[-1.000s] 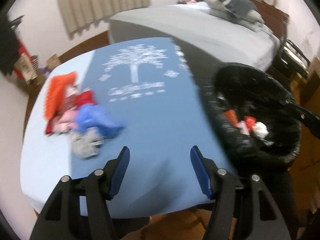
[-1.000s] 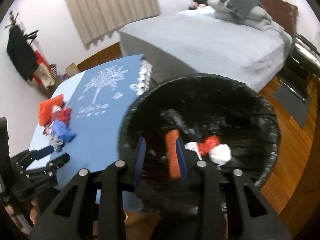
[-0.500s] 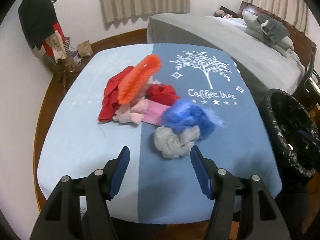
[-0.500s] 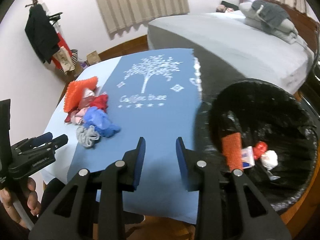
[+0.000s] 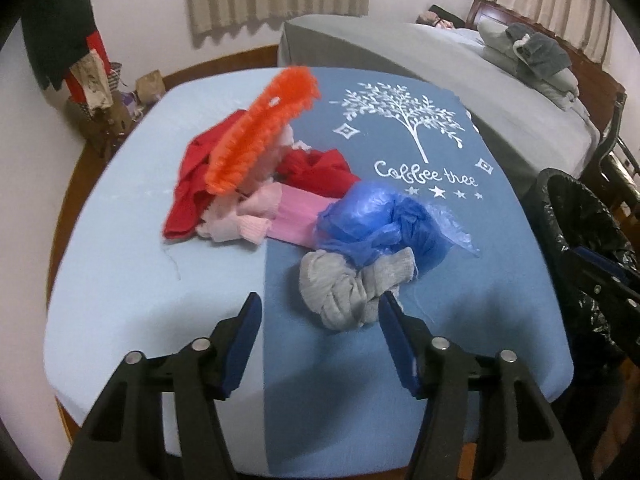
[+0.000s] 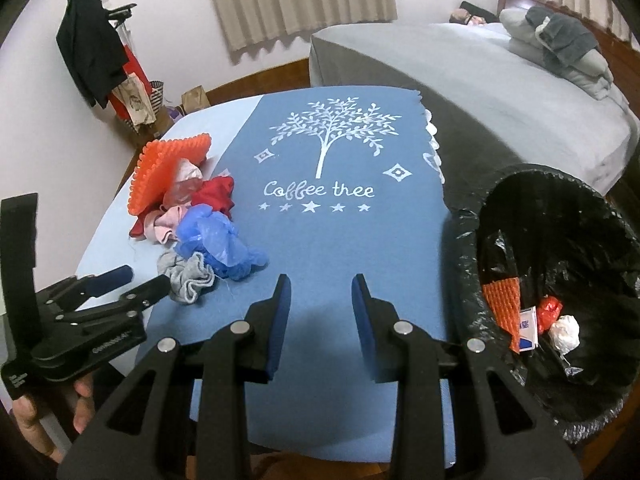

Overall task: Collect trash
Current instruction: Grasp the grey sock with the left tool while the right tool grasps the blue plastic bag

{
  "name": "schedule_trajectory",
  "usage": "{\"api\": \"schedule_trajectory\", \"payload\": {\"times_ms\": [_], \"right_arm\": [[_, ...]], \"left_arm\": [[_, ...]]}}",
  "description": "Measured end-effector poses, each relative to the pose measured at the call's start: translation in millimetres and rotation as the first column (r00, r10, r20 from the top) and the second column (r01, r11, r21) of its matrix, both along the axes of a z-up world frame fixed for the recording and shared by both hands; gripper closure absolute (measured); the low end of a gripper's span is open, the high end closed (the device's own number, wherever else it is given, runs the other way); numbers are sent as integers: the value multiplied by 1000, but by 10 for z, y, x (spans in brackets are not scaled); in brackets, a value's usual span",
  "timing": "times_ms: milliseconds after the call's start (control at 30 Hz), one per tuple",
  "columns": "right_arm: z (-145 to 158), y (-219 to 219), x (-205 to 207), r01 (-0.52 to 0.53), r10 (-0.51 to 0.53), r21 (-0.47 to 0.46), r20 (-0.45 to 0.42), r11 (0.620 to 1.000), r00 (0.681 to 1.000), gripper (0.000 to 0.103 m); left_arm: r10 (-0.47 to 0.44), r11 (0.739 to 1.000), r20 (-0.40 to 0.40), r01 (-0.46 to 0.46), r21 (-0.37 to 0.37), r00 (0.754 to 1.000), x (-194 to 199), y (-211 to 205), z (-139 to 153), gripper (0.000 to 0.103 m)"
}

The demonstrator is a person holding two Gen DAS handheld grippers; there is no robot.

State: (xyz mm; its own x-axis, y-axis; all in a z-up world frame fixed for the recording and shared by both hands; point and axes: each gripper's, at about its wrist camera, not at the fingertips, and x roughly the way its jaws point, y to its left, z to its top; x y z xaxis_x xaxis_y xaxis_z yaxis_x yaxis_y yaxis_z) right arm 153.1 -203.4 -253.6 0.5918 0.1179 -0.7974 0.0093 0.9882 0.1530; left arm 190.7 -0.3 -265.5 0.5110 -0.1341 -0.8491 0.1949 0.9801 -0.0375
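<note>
A pile of trash lies on the blue table [image 5: 460, 272]: a grey wad [image 5: 348, 288], a crumpled blue plastic bag [image 5: 380, 224], pink and red cloth [image 5: 280, 216] and an orange mesh piece [image 5: 260, 128]. My left gripper [image 5: 320, 320] is open, its fingers just short of the grey wad, one on each side. The pile also shows in the right wrist view, with the grey wad [image 6: 188, 276] beside the left gripper [image 6: 136, 280]. My right gripper [image 6: 322, 292] is open and empty over the table's near side. A bin with a black liner [image 6: 560, 280] stands to its right, holding trash.
A grey bed [image 6: 480, 80] stands behind the table. A coat rack with clothes and bags [image 6: 104, 64] is at the back left by the wall. The bin [image 5: 580, 240] sits close to the table's right edge in the left wrist view.
My left gripper swung left from the bin and moved up to the grey wad. My right gripper let an orange mesh piece drop into the bin, opened, and swung left over the table.
</note>
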Motion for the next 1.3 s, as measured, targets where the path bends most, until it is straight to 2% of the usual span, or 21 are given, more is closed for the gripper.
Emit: {"api": "schedule_trajectory", "payload": {"times_ms": [67,100,133,433,467,500,867,1000,1033,1100,1133,1167,1200,1267,1300], "right_arm": [[-14,19,28,-5,5,3,-4,1000,1000,71],[-19,32,40,-9,9,3,-6,1000,1000,71],[-26,58,61,-16,16,-1,-7,1000,1000,71],[-22,333,206,-84,84,15,-6,996,996,71],[-19,377,221,-93,93,16,-5,996,996,71],[-16,430,240,-105,105,19,-4,994,994,71],[-76,853,387,-183,183,31,-16,983,983,71],[-89,865,449,-177,177,35,-20,984,984,71],[-89,857,461,-175,176,35,-21,984,984,71],[-105,853,486,-178,179,33,-29,984,983,71],[-117,844,495,-181,182,34,-34,983,983,74],[-131,833,507,-185,186,38,-39,982,982,85],[-145,833,518,-190,192,43,-45,981,980,91],[-171,802,530,-193,196,54,-54,980,979,96],[-172,788,525,-192,194,55,-53,980,980,97]], "left_arm": [[-13,1000,-9,13,-12,1000,33,-2,-39,50],[-23,1000,-16,22,-20,1000,51,-7,-63,58],[-35,999,-27,34,-32,999,65,-8,-87,75],[-25,998,-21,24,-57,999,81,193,-20,90],[-19,998,-16,18,-53,1000,90,226,-2,94],[-11,999,-10,11,-48,1000,92,270,19,103],[36,999,10,-36,-37,999,104,610,95,103],[9,996,-4,-9,-86,1000,69,601,111,101],[7,997,-4,-7,-77,1000,65,578,104,93],[5,997,-7,-5,-71,1000,62,541,78,85],[3,997,-11,-3,-73,1000,64,528,67,85],[1,997,-13,-2,-77,1000,64,520,63,85],[-3,997,-14,2,-79,1000,59,506,63,84],[-5,997,-9,5,-74,1000,46,479,68,73],[-9,997,-4,9,-72,1000,30,453,76,60]]}}
